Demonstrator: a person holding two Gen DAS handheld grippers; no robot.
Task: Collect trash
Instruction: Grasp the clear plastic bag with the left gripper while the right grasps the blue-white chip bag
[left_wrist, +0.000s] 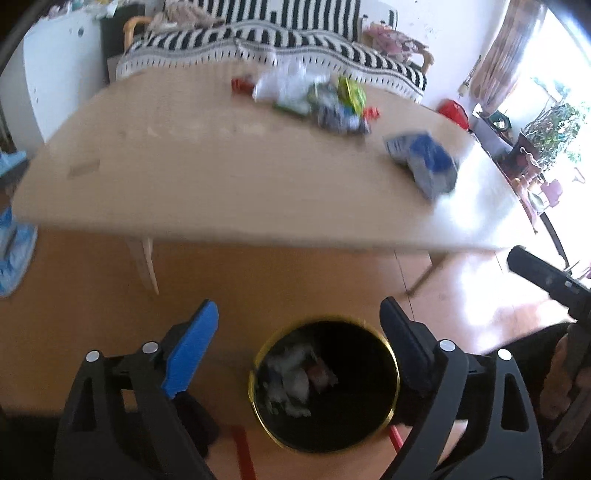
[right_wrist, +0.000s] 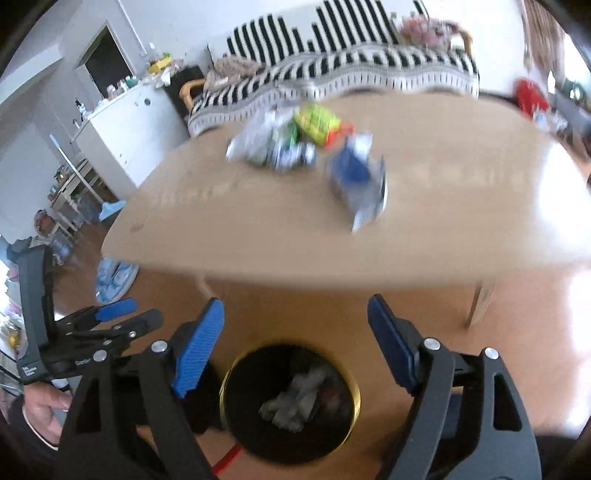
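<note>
listing contents at this moment, task collect trash, part done by my reading.

item: left gripper (left_wrist: 299, 332), jaws spread wide, nothing between them, poised above the bin.

item: right gripper (right_wrist: 295, 326), jaws likewise spread wide and empty, also above the bin; the two grippers sit close side by side, each showing at the edge of the other's view.

item: bin (left_wrist: 396, 373), round, black inside with a yellow rim, standing on the wooden floor (left_wrist: 92, 332) just in front of the counter. it holds crumpled pale wrappers (right_wrist: 295, 402) and a reddish scrap at the bottom; well short of full. this lot counts as collected.

item: counter (left_wrist: 184, 166), light wood, carrying what is left.
- blue and white packet (left_wrist: 424, 162), lying alone toward the near right part of the top.
- heap of mixed trash (left_wrist: 314, 96) farther back: a clear or white bag, a green and yellow wrapper, something blue and white, small red pieces at either end. blur hides the exact count.

item: striped sofa (left_wrist: 295, 40) behind the counter; not part of the job.

remaining, as judged: the lone packet is the nearest pick, then the heap, likely over several trips. roughly the smaller share is in the bin; the larger share is on the counter.
</note>
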